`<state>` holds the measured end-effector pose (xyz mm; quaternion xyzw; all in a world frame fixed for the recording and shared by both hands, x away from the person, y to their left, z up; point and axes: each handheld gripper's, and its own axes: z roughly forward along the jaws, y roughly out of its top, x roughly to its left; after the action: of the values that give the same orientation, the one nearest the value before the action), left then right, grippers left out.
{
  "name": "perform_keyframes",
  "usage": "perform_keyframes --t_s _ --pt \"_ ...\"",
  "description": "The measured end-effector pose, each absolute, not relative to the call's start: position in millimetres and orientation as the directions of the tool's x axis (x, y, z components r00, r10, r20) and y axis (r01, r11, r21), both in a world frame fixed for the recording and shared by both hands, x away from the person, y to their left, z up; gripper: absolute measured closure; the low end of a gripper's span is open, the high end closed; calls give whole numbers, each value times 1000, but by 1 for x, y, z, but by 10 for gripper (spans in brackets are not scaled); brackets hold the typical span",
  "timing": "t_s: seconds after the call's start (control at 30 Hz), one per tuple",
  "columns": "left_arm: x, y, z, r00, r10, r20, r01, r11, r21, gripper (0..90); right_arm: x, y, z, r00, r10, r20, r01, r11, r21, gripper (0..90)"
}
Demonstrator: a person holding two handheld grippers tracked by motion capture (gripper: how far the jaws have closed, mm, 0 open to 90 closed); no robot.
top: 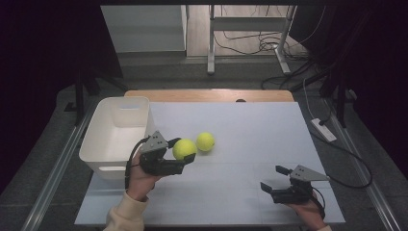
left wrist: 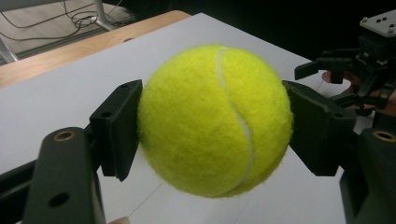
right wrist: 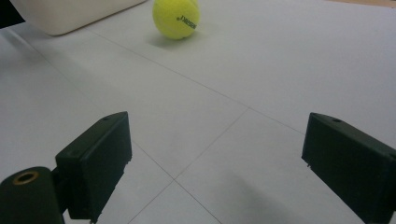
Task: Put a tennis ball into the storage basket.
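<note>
Yellow felt with a white seam sits between the two black jaws of the left gripper (top: 184, 149): this is the held tennis ball (left wrist: 215, 120), clamped at its widest part, one pad pressing on each side. In the left gripper view the ball hangs clear of the white table (top: 250, 130), with a shadow under it. A hand (top: 142, 179) in a cream sleeve (top: 126, 215) carries this gripper, and a black cable loops from its rear.

Just beyond the held ball, on the far side from the left hand, a second tennis ball (top: 205, 141) rests on the table surface; the two balls lie close together, and the high view does not settle whether they touch. Directly beside the left gripper, on its outer side, stands a white plastic bin (top: 98, 132), open at the top.

Well apart from the left gripper, near the table's front edge, the right gripper (top: 273, 179) is held low with its jaws wide apart and nothing between them. In the right gripper view the second ball appears far ahead of those jaws, beside the bin.
</note>
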<state>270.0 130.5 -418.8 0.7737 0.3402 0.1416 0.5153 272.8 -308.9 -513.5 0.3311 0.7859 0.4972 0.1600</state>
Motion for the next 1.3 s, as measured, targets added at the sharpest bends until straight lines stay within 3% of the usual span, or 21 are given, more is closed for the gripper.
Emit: perform_keyframes --t_s 1.3 --pt "254 173 -394 681 722 -123 322 -144 936 269 273 -309 -513 -725 685 74 361 287 887 83"
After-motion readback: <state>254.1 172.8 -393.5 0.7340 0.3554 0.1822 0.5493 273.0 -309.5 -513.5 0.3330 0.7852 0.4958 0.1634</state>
